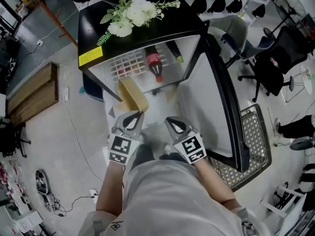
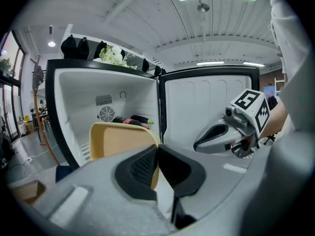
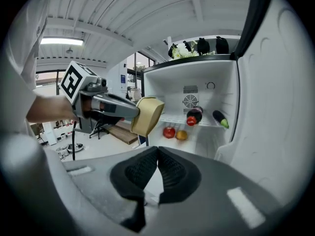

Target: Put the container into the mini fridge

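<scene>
The container [image 1: 132, 95] is smooth, matt tan plastic. The fridge [image 1: 162, 26] is glossy black outside, smooth white plastic inside.

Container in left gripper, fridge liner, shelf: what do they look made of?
Container: probably moulded plastic, matte pale yellow; thin even wall, rounded corners, no grain.
Fridge liner: likely white plastic, slight sheen; smooth surface with rounded moulded corners.
Shelf: looks like white-coated wire; thin open grid. Coating type can't be told.
</scene>
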`<state>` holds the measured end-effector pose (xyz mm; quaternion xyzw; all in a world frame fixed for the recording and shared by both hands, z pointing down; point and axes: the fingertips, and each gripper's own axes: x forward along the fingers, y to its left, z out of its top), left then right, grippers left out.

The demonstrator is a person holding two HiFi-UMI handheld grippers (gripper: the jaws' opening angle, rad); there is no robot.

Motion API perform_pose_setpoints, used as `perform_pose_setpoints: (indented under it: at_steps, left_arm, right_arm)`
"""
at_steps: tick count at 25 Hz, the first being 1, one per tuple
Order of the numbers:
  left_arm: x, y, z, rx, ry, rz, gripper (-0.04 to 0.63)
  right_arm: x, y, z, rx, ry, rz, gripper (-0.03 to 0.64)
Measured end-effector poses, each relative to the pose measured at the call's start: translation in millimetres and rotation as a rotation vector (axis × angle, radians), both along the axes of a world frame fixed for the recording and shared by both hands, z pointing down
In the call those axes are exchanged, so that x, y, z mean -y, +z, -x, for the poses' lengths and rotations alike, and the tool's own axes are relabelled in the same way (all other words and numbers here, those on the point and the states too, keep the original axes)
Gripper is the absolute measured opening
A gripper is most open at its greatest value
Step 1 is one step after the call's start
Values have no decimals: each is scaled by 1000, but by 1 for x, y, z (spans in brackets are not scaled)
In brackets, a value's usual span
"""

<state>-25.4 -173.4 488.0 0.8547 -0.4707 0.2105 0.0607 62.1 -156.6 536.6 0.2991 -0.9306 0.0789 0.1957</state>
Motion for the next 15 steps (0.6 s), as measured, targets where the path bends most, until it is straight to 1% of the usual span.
perform_pose_setpoints:
  at_steps: [4,10,12,13,15]
  left_arm:
    - [30,-4,2,32,69,-1,14]
    - [69,-12,8,65,126,-8,15]
    - [81,-9,12,102,133,2,15]
    - [86,-6,15,131,137,10,15]
    - [95,1,19,212,143,30,15]
  right_arm:
    - [13,1,3,-4,62,11,3]
    - [27,-4,7,-8,146,7,3]
    - [32,-4,8,-13,165,4,3]
    - [34,-4,8,-15,174,2,3]
    - [37,-4,8,-19,194,1,3]
